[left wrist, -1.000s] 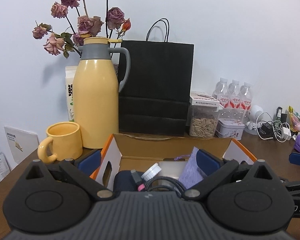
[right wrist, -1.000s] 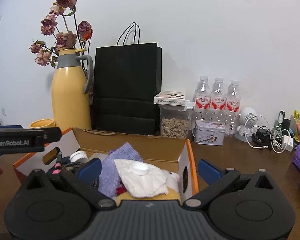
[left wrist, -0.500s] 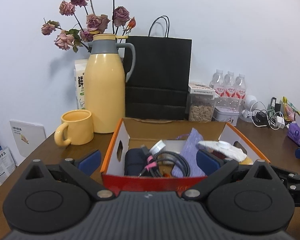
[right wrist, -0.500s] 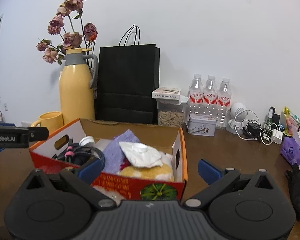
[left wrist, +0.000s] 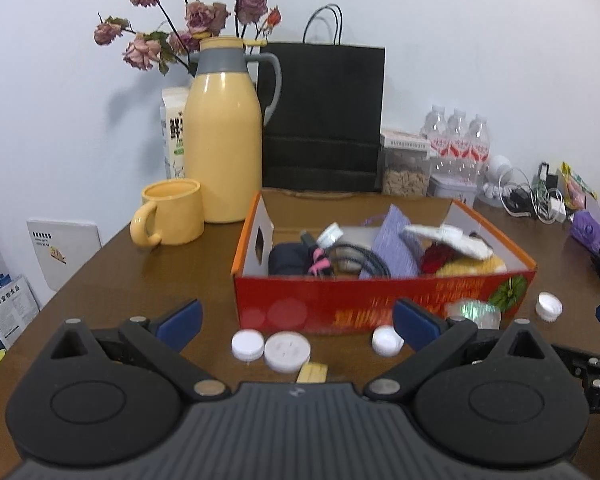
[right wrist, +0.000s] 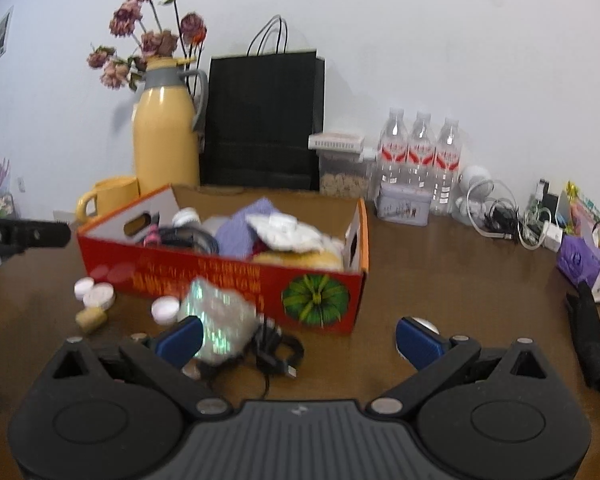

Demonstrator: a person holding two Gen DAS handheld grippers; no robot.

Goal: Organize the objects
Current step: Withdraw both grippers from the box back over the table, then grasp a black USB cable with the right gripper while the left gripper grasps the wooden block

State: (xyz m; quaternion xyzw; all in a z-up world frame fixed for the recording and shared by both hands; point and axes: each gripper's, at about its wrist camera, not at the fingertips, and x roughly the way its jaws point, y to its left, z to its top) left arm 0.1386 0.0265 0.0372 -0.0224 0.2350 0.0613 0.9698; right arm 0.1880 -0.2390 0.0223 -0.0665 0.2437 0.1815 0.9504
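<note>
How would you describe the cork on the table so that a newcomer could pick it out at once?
Find the red cardboard box in the middle of the brown table. In front of its left end lie several small things. Among the flat white caps, the cork is the only tan cylinder, lying on its side.

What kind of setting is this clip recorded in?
Most likely an office or break-room table against a white wall, not a kitchen: a yellow thermos jug with matching mug, three water bottles, and tangled chargers and cables.
</note>
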